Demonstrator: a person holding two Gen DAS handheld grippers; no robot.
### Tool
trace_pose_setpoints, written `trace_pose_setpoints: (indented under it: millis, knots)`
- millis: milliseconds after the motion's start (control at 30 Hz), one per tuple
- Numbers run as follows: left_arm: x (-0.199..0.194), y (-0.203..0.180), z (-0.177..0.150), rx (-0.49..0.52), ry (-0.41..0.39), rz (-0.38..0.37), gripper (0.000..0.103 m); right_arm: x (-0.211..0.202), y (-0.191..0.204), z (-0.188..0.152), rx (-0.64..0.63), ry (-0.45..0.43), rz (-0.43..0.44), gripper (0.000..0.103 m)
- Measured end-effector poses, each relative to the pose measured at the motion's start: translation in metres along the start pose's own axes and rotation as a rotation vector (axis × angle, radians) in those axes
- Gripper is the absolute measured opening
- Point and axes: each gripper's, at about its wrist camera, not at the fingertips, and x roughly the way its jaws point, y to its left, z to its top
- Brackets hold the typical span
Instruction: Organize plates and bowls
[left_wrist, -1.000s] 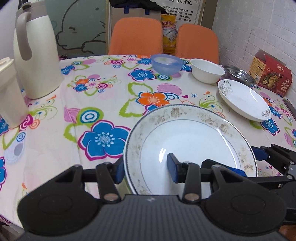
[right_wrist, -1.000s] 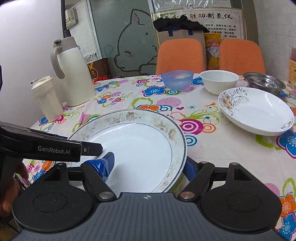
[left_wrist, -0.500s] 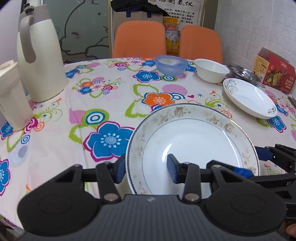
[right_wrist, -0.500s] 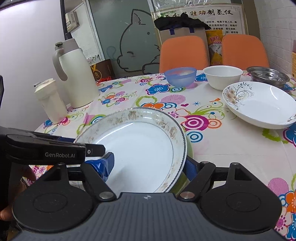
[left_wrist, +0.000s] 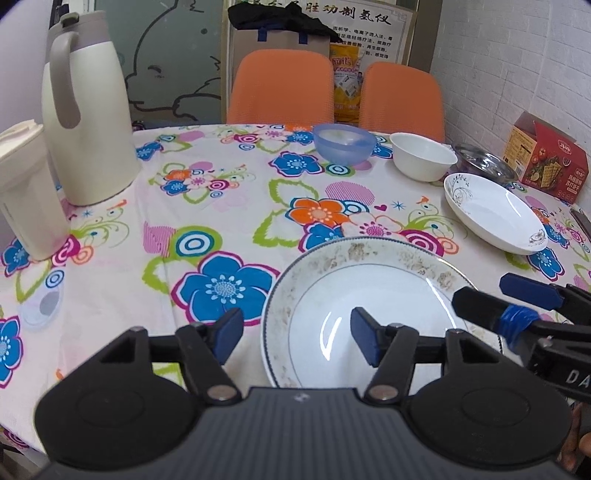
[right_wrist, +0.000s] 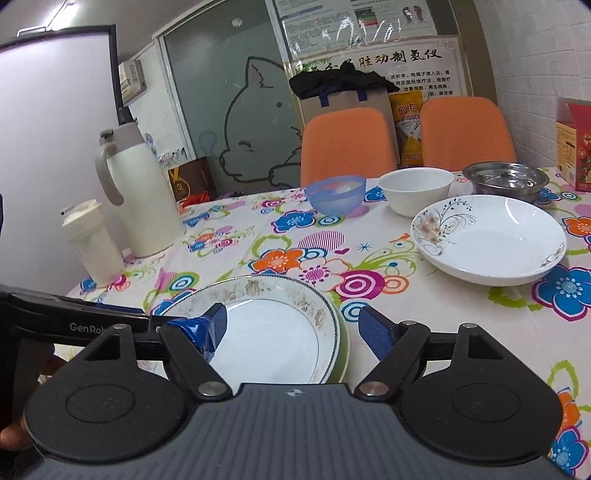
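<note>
Floral oilcloth in blues, pinks, oranges and greens covers the round table (left_wrist: 229, 206), which stands against a white brick wall on the right and a frosted glass panel bearing a cartoon cat outline at the back. Two orange chairs (right_wrist: 347, 144) are pushed up to the far edge, with a paper bag and a yellow packet behind them under a wall poster.

On the near part of the cloth lies the gold-patterned plate (left_wrist: 369, 295), flat, resting on a green-rimmed dish whose edge shows beneath it in the right wrist view. The left gripper (left_wrist: 297, 334) is spread wide: one blue pad hangs over the plate's well, the other outside its left rim, neither pressing it. The right gripper (right_wrist: 291, 328) is likewise spread, straddling the plate's right rim with clear air on both sides.

Farther back sit a blue plastic bowl (left_wrist: 343, 144), a white bowl (left_wrist: 423, 155) just beside it, a steel bowl (right_wrist: 506, 181), and a white floral-sprig deep plate (right_wrist: 487, 240) near the right side. A cream thermos jug (left_wrist: 85, 110) and a lidded cream cup (left_wrist: 26, 188) stand at the left; a red cracker box (left_wrist: 546, 158) stands by the wall.
</note>
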Motion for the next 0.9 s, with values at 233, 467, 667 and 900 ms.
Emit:
trace_pose_setpoints:
  millis: [233,467,667,900]
  knots:
    - [-0.004,-0.007,0.004,0.010,-0.009,0.009,0.062,-0.004,-0.014,0.000,0.055,0.004,0.002,0.066]
    - [-0.008,-0.017,0.006,0.031,-0.017,0.021,0.065,-0.005,-0.022,-0.004,0.086,0.016,0.012,0.066]
    - [-0.009,-0.028,0.013,0.053,-0.011,0.039,0.066,-0.007,-0.039,-0.003,0.132,0.005,0.027,0.066]
    - [0.003,-0.062,0.042,0.122,-0.022,-0.004,0.068,-0.018,-0.081,0.009,0.165,-0.019,-0.024,0.067]
